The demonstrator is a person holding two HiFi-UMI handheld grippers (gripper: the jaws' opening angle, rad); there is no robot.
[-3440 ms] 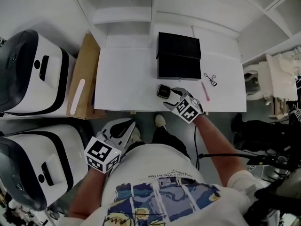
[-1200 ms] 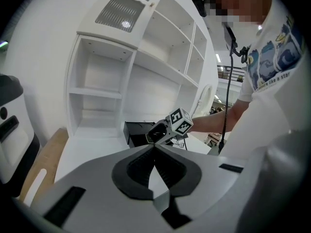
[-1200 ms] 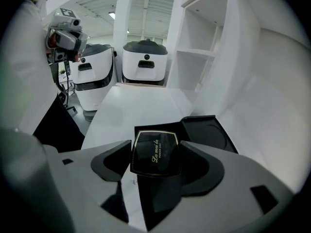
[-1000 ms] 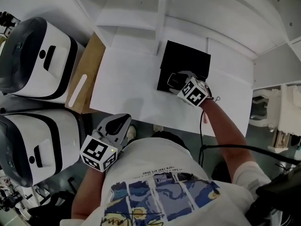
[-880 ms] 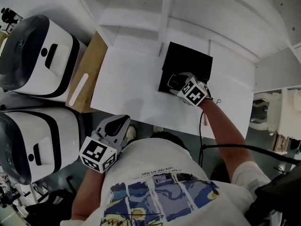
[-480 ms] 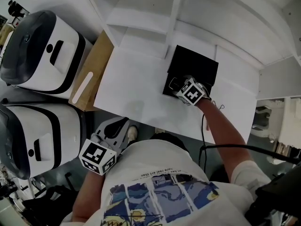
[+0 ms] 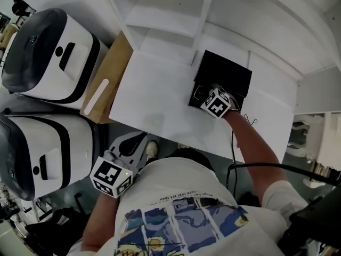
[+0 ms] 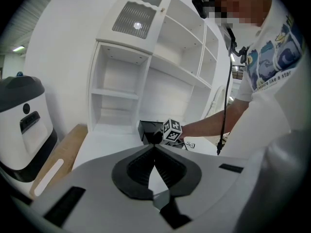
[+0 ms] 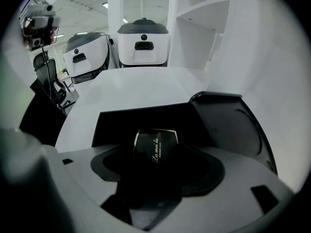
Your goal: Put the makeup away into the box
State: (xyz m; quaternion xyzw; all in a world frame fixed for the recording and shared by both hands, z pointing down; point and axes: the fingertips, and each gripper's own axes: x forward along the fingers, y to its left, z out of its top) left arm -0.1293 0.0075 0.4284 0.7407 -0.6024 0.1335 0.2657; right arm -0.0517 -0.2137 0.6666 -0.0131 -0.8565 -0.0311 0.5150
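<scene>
An open black box [image 7: 228, 73] stands at the back of the white table [image 7: 160, 100], its lid [image 9: 233, 125] tipped back on the right. My right gripper [image 7: 205, 95] is shut on a black compact [image 7: 196, 93] and holds it over the box's front part. In the right gripper view the compact [image 9: 155, 142], with gold lettering, sits between the pads above the dark box interior [image 9: 141, 120]. My left gripper [image 7: 130, 143] hangs below the table's front edge, near the person's body. It is shut on nothing, pads meeting [image 8: 154, 152].
An eyelash curler [image 7: 251, 120] lies on the table right of the right arm. A brown board [image 7: 114, 68] with a white strip leans at the table's left edge. Two white-and-black machines [image 7: 48, 52] [image 7: 37, 159] stand at left. White shelves [image 7: 176, 15] rise behind the table.
My right gripper has carried the compact from the table's front edge back to over the black box. The left gripper has stayed low by the body.
</scene>
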